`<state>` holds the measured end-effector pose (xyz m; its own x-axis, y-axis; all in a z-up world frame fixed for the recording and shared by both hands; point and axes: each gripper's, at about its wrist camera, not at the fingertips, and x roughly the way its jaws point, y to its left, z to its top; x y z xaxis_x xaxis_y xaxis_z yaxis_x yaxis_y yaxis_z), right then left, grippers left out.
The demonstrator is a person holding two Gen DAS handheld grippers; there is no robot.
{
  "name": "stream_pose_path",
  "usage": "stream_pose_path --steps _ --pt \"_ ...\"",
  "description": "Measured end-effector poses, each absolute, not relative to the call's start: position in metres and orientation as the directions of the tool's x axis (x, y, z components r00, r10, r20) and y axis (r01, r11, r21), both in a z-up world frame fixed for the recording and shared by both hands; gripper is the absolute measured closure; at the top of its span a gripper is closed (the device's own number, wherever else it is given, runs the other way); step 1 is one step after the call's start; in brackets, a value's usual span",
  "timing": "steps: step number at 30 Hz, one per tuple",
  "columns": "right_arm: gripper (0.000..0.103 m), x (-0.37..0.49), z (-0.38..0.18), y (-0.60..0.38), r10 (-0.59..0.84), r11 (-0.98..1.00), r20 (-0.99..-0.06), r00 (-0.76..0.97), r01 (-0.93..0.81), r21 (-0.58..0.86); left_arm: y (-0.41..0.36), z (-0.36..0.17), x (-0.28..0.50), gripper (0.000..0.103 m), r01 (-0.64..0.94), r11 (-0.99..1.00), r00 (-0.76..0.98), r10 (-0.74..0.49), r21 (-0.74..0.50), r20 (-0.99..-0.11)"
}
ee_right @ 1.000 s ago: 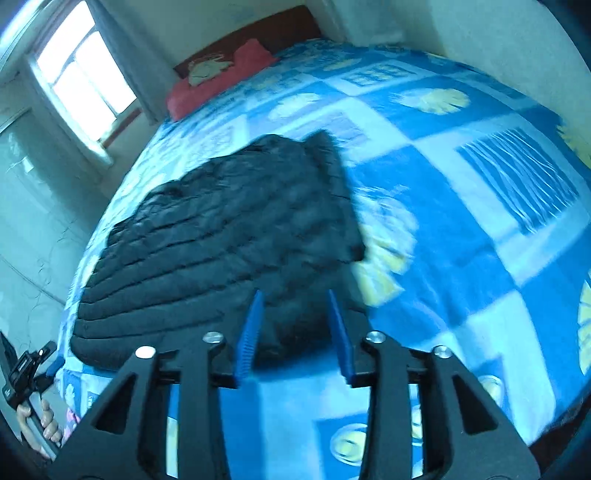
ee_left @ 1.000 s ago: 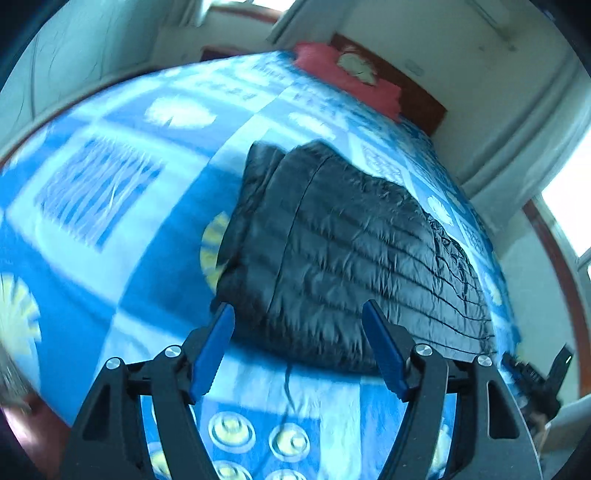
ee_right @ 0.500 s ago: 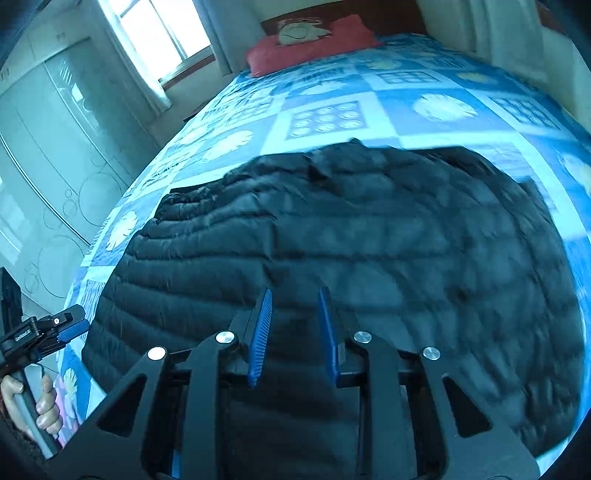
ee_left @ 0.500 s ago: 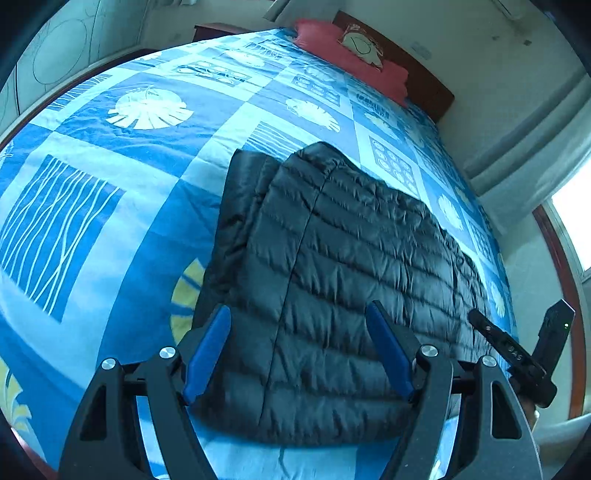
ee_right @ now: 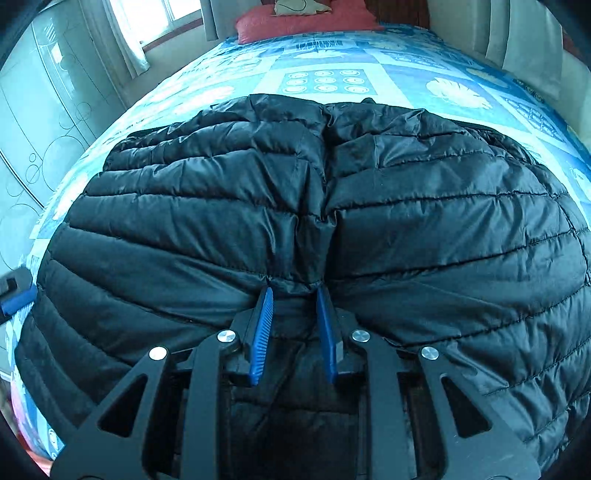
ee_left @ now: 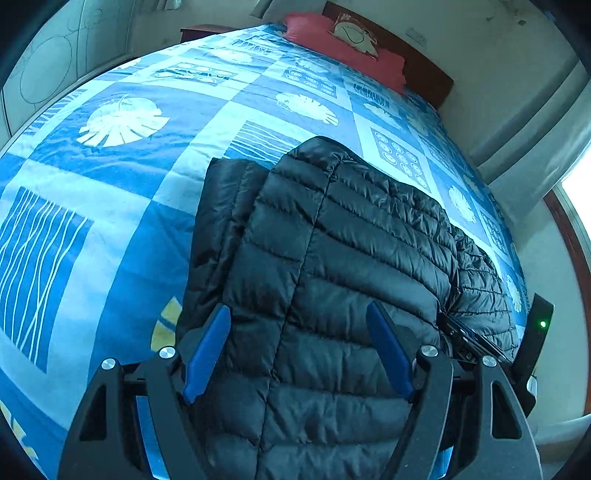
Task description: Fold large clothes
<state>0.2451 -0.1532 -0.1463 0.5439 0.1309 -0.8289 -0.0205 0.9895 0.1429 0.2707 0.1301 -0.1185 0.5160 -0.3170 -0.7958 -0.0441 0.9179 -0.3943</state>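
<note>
A black puffy jacket [ee_left: 332, 280] is laid flat on the bed [ee_left: 122, 206], on the blue patterned cover. It is already folded in on itself, so a thinner layer is seen sticking out along one side. The bed is likely used because it is wide and soft enough for such a big thing.

The left gripper [ee_left: 295, 350] is held low over the near edge of the jacket. Its blue pads [ee_left: 207, 347] are spread wide apart and nothing is pinched between them. They are probably kept wide so that a thick bit of padding can be taken in.

The right gripper [ee_right: 293, 328] is pushed down into the jacket near the middle seam [ee_right: 325, 206]. Its jaws are nearly together, and a small fold of cloth looks bunched between them. Whether the cloth is truly gripped cannot be told, since the tips are sunk in the puffy cloth. A pinch there would let the jacket be lifted and folded over.

A red pillow [ee_right: 295, 22] is seen at the head of the bed.
</note>
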Motion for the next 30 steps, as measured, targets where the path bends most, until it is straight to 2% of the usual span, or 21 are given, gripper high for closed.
stream_pose_path --steps 7,11,21,23,25,27,28,30 --pt "0.079 0.24 -0.148 -0.149 0.11 0.993 -0.815 0.568 -0.024 0.117 0.131 -0.131 0.289 0.024 -0.028 0.934 0.469 -0.302 -0.355 -0.83" --pt "0.079 0.236 -0.149 -0.146 0.1 0.994 -0.809 0.58 -0.026 0.104 0.137 -0.139 0.295 0.024 -0.048 0.921 0.453 -0.326 -0.387 -0.83" --pt "0.079 0.23 -0.148 -0.139 0.073 0.997 -0.8 0.596 -0.025 0.072 0.12 -0.156 0.312 0.01 -0.023 0.941 0.411 -0.298 -0.337 -0.861" --pt "0.079 0.229 -0.148 -0.138 0.068 0.997 -0.797 0.6 -0.025 0.067 0.12 -0.162 0.315 0.011 -0.014 0.932 0.398 -0.326 -0.361 -0.858" --pt "0.079 0.228 -0.149 -0.137 0.067 0.998 -0.794 0.604 -0.024 0.065 0.121 -0.163 0.314 0.018 -0.009 0.923 0.399 -0.349 -0.385 -0.848" --pt "0.079 0.227 -0.149 -0.135 0.063 0.998 -0.79 0.609 -0.025 0.06 0.119 -0.158 0.31 0.038 0.007 0.915 0.401 -0.372 -0.404 -0.837" --pt "0.079 0.226 -0.15 -0.134 0.058 0.998 -0.788 0.612 -0.026 0.054 0.118 -0.154 0.308 0.042 0.006 0.913 0.405 -0.375 -0.408 -0.834" --pt "0.079 0.225 -0.151 -0.131 0.047 0.999 -0.785 0.618 -0.026 0.039 0.12 -0.147 0.304 0.064 -0.006 0.905 0.416 -0.384 -0.425 -0.824"
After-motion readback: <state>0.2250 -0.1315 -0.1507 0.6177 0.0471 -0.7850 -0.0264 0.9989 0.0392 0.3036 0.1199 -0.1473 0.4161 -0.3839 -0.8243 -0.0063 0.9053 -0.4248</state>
